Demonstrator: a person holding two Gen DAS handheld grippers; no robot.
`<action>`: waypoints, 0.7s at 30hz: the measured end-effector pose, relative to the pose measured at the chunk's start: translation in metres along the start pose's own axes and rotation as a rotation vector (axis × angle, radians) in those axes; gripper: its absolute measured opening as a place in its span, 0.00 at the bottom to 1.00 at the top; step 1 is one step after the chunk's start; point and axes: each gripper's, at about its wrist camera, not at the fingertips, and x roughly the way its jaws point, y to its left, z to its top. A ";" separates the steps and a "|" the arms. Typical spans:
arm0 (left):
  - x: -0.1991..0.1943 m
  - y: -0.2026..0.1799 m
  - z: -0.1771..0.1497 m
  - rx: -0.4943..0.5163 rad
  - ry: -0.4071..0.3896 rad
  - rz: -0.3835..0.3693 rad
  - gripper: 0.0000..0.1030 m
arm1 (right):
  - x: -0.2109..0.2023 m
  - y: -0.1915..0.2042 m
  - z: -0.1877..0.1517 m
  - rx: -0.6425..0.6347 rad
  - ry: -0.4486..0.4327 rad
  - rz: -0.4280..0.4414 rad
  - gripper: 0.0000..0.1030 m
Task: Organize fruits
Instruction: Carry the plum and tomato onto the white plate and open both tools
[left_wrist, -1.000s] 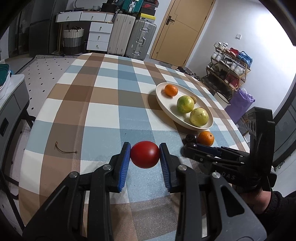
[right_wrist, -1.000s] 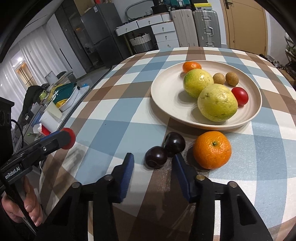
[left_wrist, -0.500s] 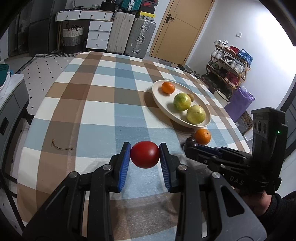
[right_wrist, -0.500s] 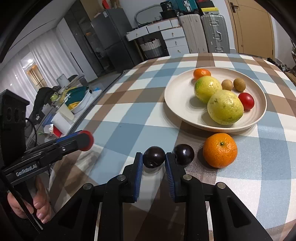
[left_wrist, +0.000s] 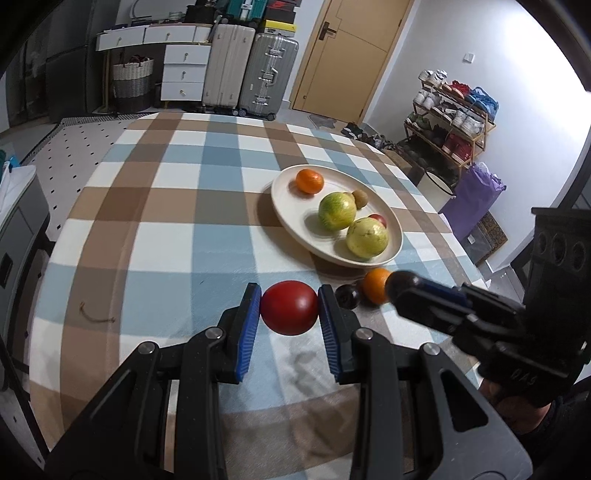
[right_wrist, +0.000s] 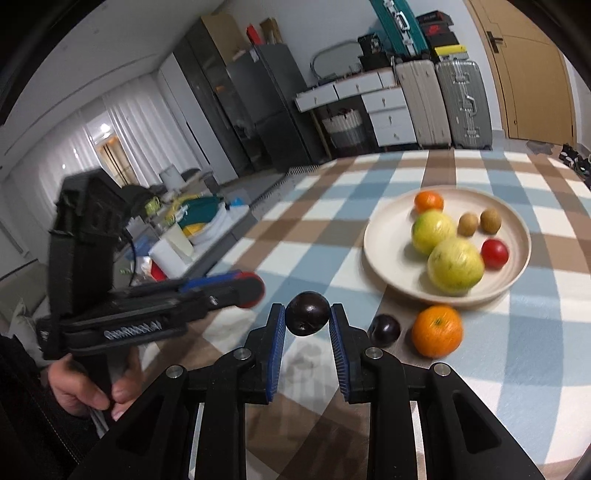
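Observation:
My left gripper (left_wrist: 289, 314) is shut on a red tomato (left_wrist: 289, 312), held above the checked tablecloth. My right gripper (right_wrist: 307, 319) is shut on a dark plum (right_wrist: 307, 317), lifted off the table. A second dark plum (right_wrist: 385, 329) and an orange (right_wrist: 437, 330) lie on the cloth just in front of the cream plate (right_wrist: 384, 240). The plate holds an orange, two yellow-green fruits (right_wrist: 455, 265), two small brown fruits and a small red tomato (right_wrist: 494, 253). In the left wrist view the right gripper (left_wrist: 400, 286) reaches in from the right, near the loose orange (left_wrist: 375, 284).
The table's far half is bare checked cloth (left_wrist: 207, 166). A short piece of string (left_wrist: 96, 314) lies at the left. A person's hand (right_wrist: 94, 387) grips the left tool's handle. Suitcases (left_wrist: 247, 70), drawers and a shoe rack (left_wrist: 450, 118) stand beyond the table.
My right gripper closed on one of the two dark plums and lifted it off the cloth. The left gripper, still holding the tomato, moved toward the plate.

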 end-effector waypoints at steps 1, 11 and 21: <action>0.002 -0.002 0.003 0.004 0.002 -0.001 0.28 | -0.003 -0.002 0.003 0.004 -0.009 0.001 0.24; 0.033 -0.025 0.054 0.012 0.002 -0.025 0.28 | -0.023 -0.049 0.037 0.054 -0.079 -0.011 0.24; 0.077 -0.057 0.100 0.059 0.049 -0.068 0.28 | -0.025 -0.088 0.072 0.074 -0.106 -0.032 0.24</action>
